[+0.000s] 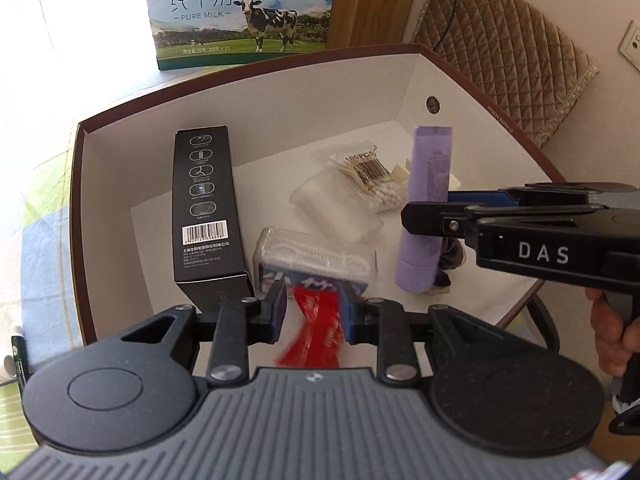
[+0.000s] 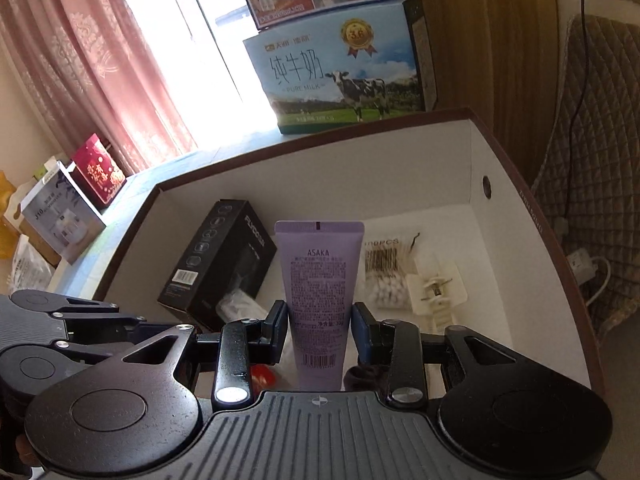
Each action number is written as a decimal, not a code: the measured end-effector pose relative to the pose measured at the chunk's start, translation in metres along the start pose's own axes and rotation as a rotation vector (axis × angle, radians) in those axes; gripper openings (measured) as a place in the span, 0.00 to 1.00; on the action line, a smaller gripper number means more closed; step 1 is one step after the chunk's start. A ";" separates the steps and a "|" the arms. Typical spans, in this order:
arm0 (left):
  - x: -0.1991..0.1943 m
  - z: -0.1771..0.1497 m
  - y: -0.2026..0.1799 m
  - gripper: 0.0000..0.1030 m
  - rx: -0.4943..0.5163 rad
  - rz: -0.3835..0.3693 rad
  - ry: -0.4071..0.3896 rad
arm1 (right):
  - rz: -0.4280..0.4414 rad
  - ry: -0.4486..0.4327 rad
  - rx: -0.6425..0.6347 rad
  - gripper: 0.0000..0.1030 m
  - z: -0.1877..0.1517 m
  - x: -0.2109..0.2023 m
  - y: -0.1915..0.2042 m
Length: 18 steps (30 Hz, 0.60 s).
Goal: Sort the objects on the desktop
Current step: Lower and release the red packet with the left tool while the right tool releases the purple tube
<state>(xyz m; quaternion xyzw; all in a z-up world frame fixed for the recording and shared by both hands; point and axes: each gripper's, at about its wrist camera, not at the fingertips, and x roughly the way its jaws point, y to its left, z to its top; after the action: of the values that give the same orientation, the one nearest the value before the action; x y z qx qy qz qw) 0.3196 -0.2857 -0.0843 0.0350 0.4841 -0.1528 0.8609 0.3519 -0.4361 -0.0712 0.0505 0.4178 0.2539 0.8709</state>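
Both claws are holding items over the open storage box (image 1: 416,80), so the placing step looks to be in hand: the right claw (image 2: 320,322) is clamping a purple tube (image 2: 319,280) upright above the box floor, just beside the cotton swab pack (image 1: 370,178), while the left claw (image 1: 314,306) is gripping a red packet (image 1: 318,326) at the box's near edge, beside the black carton (image 1: 204,204); next, each probably needs lowering into a free patch of the box before the claw parts
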 end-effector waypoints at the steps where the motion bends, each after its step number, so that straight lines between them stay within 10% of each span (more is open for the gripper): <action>1: 0.000 -0.001 0.000 0.22 0.002 0.000 0.002 | 0.000 0.004 0.001 0.31 -0.001 0.001 0.000; 15: -0.006 -0.005 0.002 0.44 0.008 0.024 -0.004 | 0.017 0.093 -0.022 0.33 -0.006 0.010 0.006; 18: -0.008 -0.007 0.003 0.48 0.006 0.040 -0.007 | -0.001 0.073 -0.039 0.59 -0.006 0.006 0.010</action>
<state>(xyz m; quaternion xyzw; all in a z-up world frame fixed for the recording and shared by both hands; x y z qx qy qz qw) 0.3110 -0.2792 -0.0816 0.0465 0.4798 -0.1370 0.8654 0.3466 -0.4254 -0.0758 0.0238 0.4444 0.2633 0.8559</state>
